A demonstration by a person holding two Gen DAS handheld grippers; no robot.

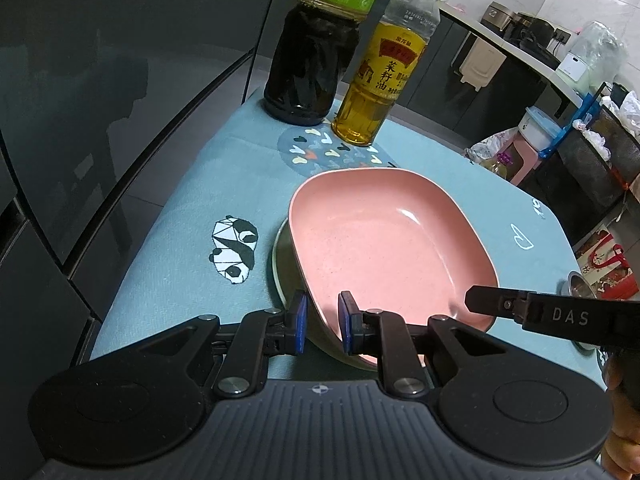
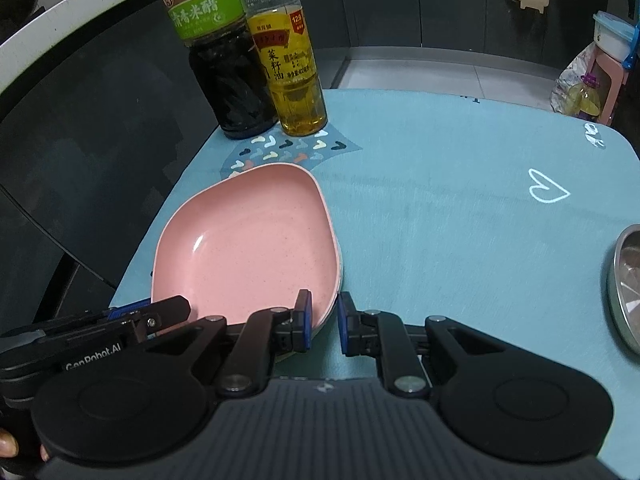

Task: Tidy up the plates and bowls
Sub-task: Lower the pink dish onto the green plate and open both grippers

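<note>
A pink squarish plate [image 1: 384, 240] rests on top of a pale green plate [image 1: 278, 268] on the blue tablecloth; it also shows in the right wrist view [image 2: 248, 240]. My left gripper [image 1: 323, 322] is narrowly open, its blue pads astride the pink plate's near rim. My right gripper [image 2: 324, 322] is narrowly open around the plate's opposite rim, one pad inside, one outside. A steel bowl [image 2: 624, 284] sits at the table's right edge, also small in the left wrist view [image 1: 580, 284].
A dark vinegar bottle [image 1: 312, 56] and a yellow oil bottle [image 1: 380, 80] stand at the far edge of the table [image 2: 460, 220]. Dark cabinet doors lie to the left. Bags, a pink stool and kitchen counters are beyond the table to the right.
</note>
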